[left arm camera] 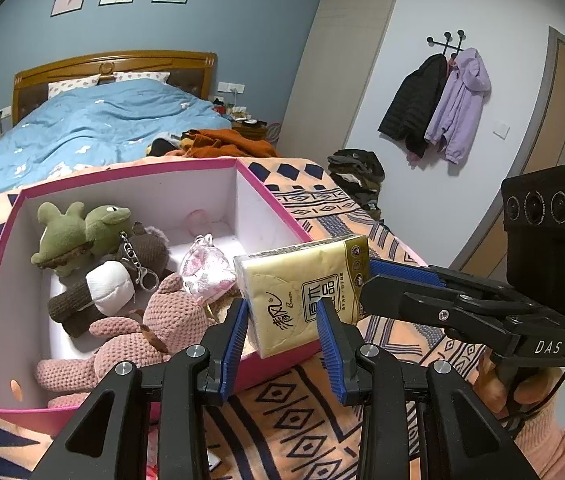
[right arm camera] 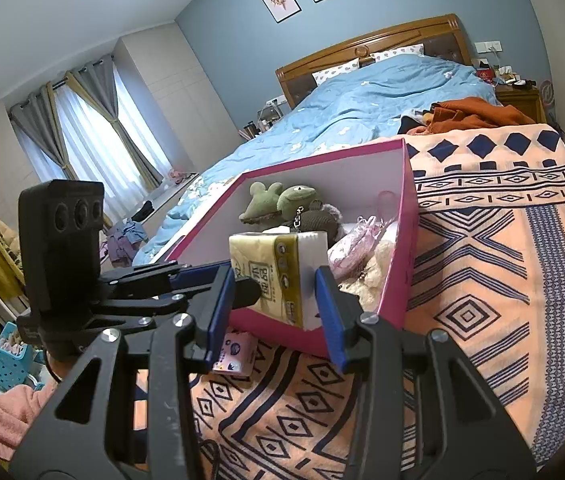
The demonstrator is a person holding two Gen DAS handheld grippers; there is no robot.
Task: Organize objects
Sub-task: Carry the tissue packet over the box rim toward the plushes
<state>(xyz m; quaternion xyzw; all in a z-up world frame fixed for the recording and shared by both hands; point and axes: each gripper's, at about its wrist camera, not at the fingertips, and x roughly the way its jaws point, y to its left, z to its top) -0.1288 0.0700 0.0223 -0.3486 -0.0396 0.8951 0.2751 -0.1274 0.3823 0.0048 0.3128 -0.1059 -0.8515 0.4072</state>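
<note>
Both grippers meet at the tissue pack (left arm camera: 302, 280). The left gripper (left arm camera: 281, 312) reaches up to the pack from below, angled downward, its blue pads (left arm camera: 236, 340) pressed against the pack's lower end. The right gripper (right arm camera: 274, 280) comes in from the pack's right side and clamps that end between one upper and one lower finger. The person's right hand (left arm camera: 522, 392) wraps the gripper's handle, to the lower right of the pack, with a pink sleeve (left arm camera: 554, 444) behind it.
</note>
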